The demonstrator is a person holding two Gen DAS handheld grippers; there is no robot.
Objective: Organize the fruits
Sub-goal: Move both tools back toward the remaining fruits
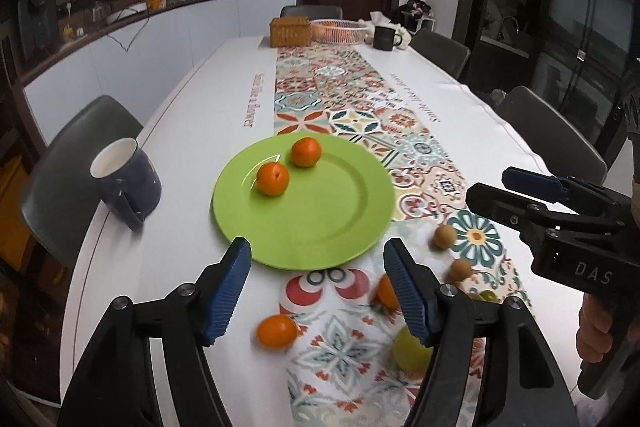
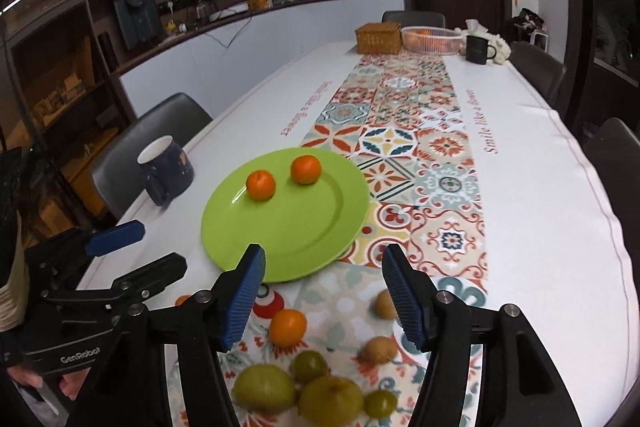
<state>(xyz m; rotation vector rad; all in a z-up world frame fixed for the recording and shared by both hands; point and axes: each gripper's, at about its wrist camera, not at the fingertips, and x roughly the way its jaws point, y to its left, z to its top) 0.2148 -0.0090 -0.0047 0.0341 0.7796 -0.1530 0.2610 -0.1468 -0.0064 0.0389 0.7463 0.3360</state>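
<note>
Two oranges (image 1: 272, 179) (image 1: 306, 152) lie on the far left part of a green plate (image 1: 320, 219) on the patterned runner. My left gripper (image 1: 317, 247) hangs open over the plate's near rim, nothing between its blue pads. My right gripper (image 2: 323, 253) is open too and empty, above the plate's (image 2: 288, 227) near right rim. Loose on the runner below it lie an orange (image 2: 287, 327), two small brown fruits (image 2: 385, 303) (image 2: 378, 349) and several green fruits (image 2: 264, 387). Another orange (image 1: 276, 331) sits near the left gripper. Each gripper shows in the other's view (image 1: 490, 185) (image 2: 158, 247).
A navy mug (image 1: 126, 179) stands left of the plate near the table's left edge. At the far end are a wicker box (image 1: 290, 31), a pink basket (image 1: 338, 31) and a dark mug (image 1: 384, 37). Grey chairs (image 1: 76, 163) line both sides.
</note>
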